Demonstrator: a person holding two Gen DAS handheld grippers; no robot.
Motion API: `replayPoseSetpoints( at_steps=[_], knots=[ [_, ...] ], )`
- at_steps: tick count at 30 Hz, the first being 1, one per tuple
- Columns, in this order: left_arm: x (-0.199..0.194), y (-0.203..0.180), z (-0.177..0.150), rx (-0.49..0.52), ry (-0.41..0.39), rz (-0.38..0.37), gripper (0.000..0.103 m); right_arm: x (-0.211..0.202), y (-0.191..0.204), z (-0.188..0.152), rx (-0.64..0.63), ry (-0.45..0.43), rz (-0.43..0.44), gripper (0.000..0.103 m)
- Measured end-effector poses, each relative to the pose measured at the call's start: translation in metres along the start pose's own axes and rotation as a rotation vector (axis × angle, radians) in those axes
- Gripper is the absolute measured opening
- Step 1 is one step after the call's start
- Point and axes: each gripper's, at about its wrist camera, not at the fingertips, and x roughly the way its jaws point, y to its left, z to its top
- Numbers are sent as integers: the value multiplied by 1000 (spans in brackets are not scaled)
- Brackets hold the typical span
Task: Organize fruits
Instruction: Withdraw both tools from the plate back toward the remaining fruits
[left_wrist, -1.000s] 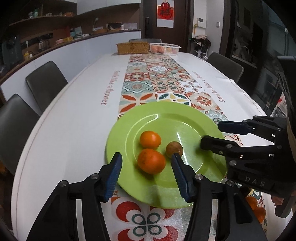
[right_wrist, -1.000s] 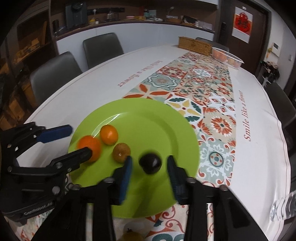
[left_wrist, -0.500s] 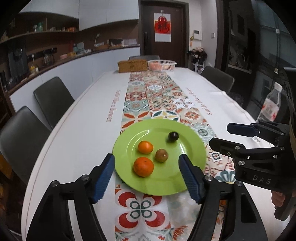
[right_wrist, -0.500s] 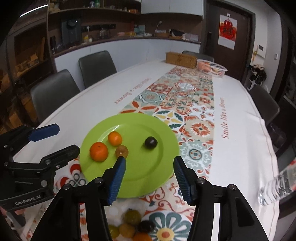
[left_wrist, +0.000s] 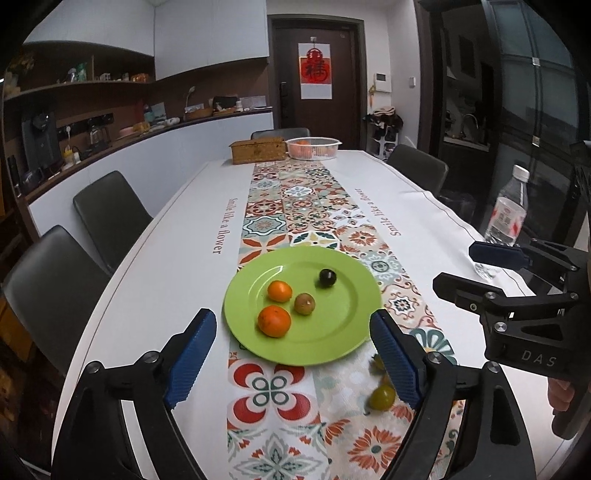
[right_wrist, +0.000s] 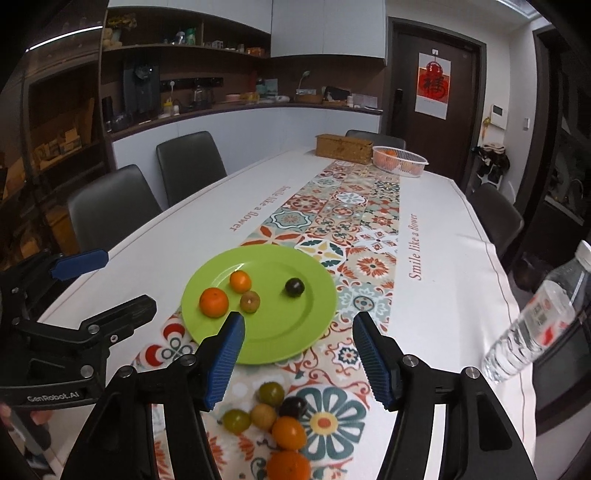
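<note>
Now my left gripper (left_wrist: 293, 354) and right gripper (right_wrist: 297, 356) hang spread and empty just short of the green plate's (right_wrist: 317, 314) near rim

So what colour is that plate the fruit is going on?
Bright lime green, plain with no pattern. The plate shows best in the left wrist view.

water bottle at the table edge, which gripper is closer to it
Right. The right gripper sits just beside the water bottle, which stands by the table's right edge. The left gripper is across the green plate, on the far side from the bottle.
</note>
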Motion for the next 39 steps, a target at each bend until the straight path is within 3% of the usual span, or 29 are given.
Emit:
replayPoseSetpoints(
  at_steps=[21, 39],
  knots=[
    [-32, -29, -41, 134, -26, -57, 88, -35, -3, -55, 60, 52, -40, 65],
    [-10, -54, -79, 348, -18, -164, 87, -18, 9, -105, -15, 176, -50, 65]
  ],
)
